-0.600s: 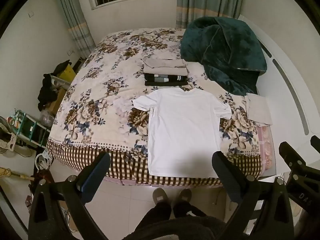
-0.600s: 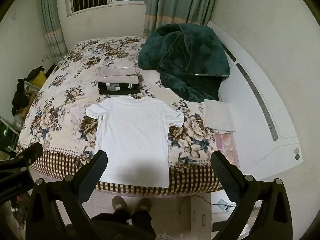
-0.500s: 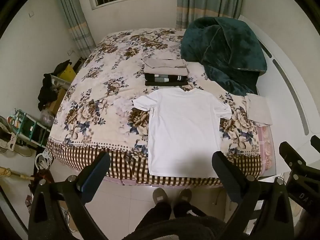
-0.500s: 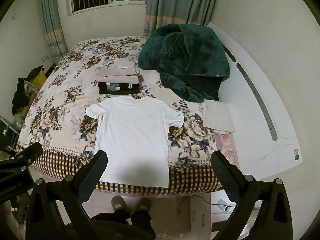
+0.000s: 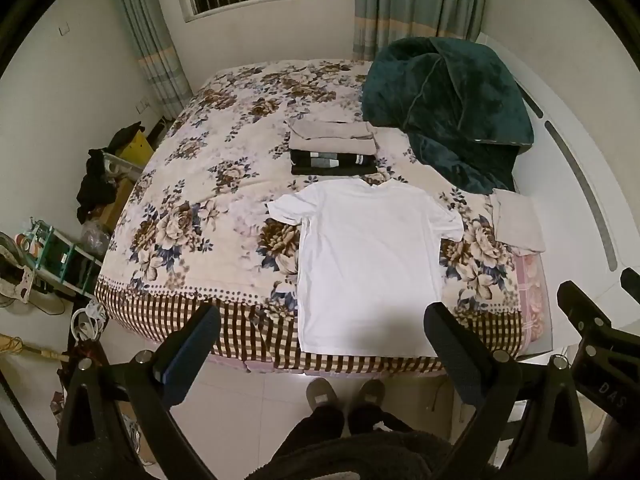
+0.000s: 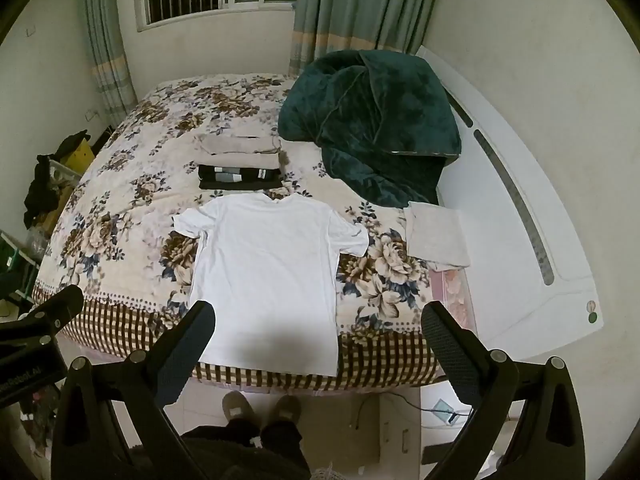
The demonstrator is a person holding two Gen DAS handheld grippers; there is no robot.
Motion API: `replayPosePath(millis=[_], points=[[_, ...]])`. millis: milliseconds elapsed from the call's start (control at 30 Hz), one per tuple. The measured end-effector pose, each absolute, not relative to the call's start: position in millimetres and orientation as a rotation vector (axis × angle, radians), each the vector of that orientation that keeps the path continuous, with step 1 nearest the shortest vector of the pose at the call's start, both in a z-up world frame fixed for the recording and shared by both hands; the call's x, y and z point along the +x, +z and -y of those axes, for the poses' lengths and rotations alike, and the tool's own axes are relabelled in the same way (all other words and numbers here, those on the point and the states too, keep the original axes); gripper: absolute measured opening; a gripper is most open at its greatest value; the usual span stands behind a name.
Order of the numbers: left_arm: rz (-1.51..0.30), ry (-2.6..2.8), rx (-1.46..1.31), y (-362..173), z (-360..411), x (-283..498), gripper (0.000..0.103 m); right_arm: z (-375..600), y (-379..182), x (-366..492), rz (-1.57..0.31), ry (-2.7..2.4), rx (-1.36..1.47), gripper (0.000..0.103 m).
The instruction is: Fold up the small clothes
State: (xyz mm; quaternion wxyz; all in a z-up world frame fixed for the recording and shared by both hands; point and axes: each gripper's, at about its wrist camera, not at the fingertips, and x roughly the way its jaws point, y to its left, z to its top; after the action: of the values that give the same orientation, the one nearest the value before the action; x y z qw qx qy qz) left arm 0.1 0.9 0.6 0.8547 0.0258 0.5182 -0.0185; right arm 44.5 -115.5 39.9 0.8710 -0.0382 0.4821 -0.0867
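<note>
A white T-shirt lies spread flat, neck away from me, at the near edge of the floral bed; it also shows in the right wrist view. My left gripper is open and empty, held high above the floor in front of the bed edge. My right gripper is open and empty at a similar height. Neither touches the shirt. A stack of folded clothes, beige on top and black below, sits just beyond the shirt's collar.
A dark green blanket is heaped at the bed's far right. A folded beige cloth lies right of the shirt by the white headboard. Clutter and a rack stand left of the bed. My feet are on the tiled floor.
</note>
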Motion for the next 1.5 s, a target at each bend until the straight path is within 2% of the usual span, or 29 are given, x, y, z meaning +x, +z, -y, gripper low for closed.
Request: replayPosePath(millis=[1500], points=[[-1.068, -0.036, 0.047, 27, -2, 18, 0.103, 96, 70, 47, -0.99, -0.163, -0.089, 0.103]])
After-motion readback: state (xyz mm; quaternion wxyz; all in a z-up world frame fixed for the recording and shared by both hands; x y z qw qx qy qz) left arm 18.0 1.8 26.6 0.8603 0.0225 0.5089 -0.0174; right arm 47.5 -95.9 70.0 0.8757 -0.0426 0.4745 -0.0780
